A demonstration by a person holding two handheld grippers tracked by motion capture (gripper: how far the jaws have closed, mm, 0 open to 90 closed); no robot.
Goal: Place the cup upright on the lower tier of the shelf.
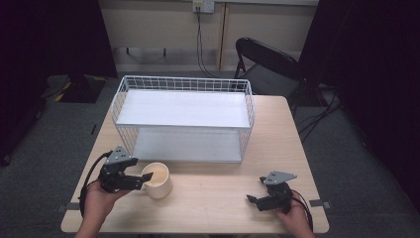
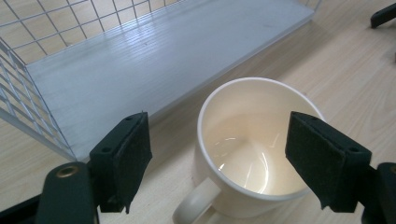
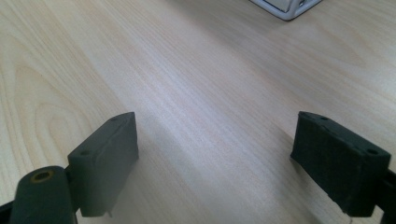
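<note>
A cream mug [image 1: 158, 180] stands upright on the wooden table [image 1: 213, 191], just in front of a white wire shelf basket [image 1: 183, 119]. My left gripper [image 1: 143, 179] is open right at the mug's left side. In the left gripper view the empty mug [image 2: 254, 149] sits between and slightly beyond the two spread black jaws, its handle [image 2: 196, 205] pointing toward the camera. My right gripper [image 1: 253, 194] rests open low over the table at the front right, with bare wood [image 3: 210, 116] between its jaws.
The basket has an upper white board [image 1: 183, 106] and a lower one [image 1: 185, 145], open toward the person. A black folding chair [image 1: 267, 64] stands behind the table's far right corner. Bare tabletop lies between the mug and the right gripper.
</note>
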